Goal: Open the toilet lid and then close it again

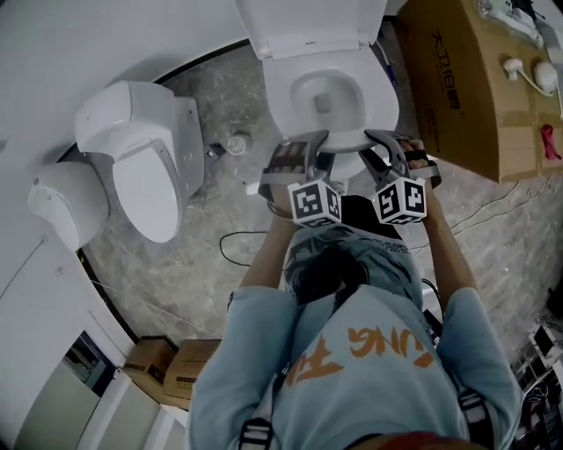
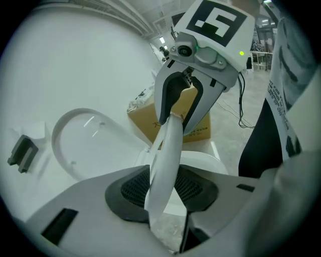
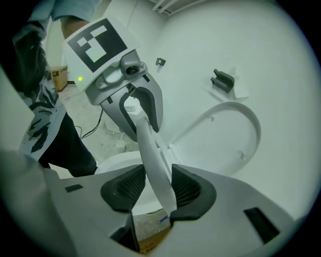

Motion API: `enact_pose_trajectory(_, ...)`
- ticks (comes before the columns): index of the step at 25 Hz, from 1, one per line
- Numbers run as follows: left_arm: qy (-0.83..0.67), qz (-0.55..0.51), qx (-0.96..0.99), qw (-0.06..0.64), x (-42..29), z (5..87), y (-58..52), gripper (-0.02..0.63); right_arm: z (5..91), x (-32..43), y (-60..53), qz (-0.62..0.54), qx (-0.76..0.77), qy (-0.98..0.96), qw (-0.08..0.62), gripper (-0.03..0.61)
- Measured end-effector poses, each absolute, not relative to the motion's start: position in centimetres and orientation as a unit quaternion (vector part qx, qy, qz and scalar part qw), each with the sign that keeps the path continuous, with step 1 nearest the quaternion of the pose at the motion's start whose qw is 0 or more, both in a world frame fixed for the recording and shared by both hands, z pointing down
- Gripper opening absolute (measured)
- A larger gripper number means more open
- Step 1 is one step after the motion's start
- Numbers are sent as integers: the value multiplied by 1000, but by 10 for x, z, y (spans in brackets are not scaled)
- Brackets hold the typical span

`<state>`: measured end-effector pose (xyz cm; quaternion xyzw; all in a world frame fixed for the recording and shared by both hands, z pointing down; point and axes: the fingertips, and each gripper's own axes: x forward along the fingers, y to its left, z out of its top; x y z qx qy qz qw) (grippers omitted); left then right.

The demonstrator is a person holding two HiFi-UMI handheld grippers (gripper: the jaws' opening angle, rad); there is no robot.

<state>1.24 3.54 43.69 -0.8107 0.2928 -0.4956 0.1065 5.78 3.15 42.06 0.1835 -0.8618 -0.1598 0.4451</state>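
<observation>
Pinched between the partly closed jaws of the left gripper (image 2: 161,189): the front edge of a thin white seat ring (image 2: 168,150), pads pressing on both its faces. Clamped on the same ring just alongside, the right gripper (image 3: 153,188), its jaws narrowed about as far. Ring held raised at its front, clear of the toilet bowl (image 1: 325,101) at twelve o'clock in the head view. Further out, also at twelve, the lid (image 1: 303,22), standing upright and open.

Below and around, a grey mottled stone floor (image 1: 220,281). From nine round to eleven o'clock, a curved white wall (image 1: 70,44). At nine to ten o'clock, a second toilet (image 1: 145,163) with its lid down, and another white fixture (image 1: 66,202) just beside it. At two o'clock, a large cardboard box (image 1: 462,88) lying on the floor. At seven o'clock, two small cartons (image 1: 167,362) near the wall.
</observation>
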Motion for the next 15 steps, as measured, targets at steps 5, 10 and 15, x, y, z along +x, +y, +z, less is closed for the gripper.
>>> enact_pose_trajectory(5,301,-475,-816,132,8,406,1,146,390,53,-6,-199,222,-852,431,164)
enact_pose_trajectory(10,321,-459,-810,175,-5,372,-44,117,356,43,-54,-230,281,-828,428,146)
enact_pose_trajectory(15,309,-446,-814,206,-11,350,-87,92,333,37,-101,-239,323,-808,432,130)
